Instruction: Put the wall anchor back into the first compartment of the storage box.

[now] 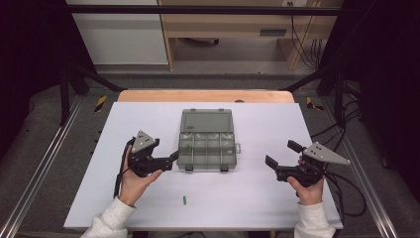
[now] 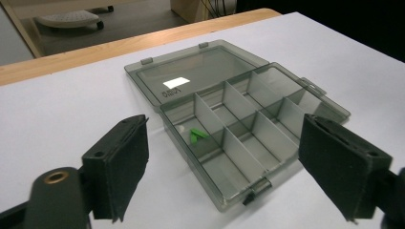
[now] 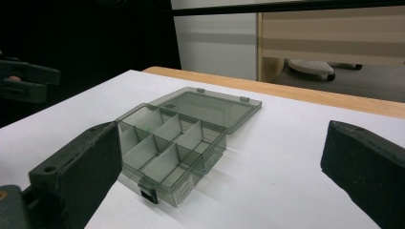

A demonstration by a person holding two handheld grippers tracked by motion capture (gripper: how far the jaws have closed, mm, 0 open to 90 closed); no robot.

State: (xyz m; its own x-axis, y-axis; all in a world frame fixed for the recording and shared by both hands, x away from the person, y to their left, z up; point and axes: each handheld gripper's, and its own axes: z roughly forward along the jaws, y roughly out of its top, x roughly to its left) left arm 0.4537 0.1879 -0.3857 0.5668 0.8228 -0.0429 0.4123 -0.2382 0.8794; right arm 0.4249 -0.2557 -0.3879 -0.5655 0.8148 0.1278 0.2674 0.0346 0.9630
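A smoky grey compartment box [image 1: 236, 148] lies open in the middle of the white table, its lid [image 1: 206, 120] folded flat on the far side. Small green pieces [image 1: 188, 146] rest in its far-left compartment; in the left gripper view these green pieces [image 2: 198, 135] lie well beyond the jaws. Another green piece [image 1: 184, 200] lies loose on the table near the front. My left gripper [image 1: 174, 157] hovers just left of the box [image 2: 239, 191], open and empty [image 2: 224, 162]. My right gripper [image 1: 283, 153] stands open to the right of the box [image 3: 162, 186], nothing between its jaws [image 3: 219, 162].
The white sheet [image 1: 267, 198] covers a wooden table [image 1: 198, 95]. Cables [image 1: 346, 193] trail off the right side. A cabinet [image 1: 237, 29] stands beyond the far edge, and metal rails [image 1: 39, 163] flank the table.
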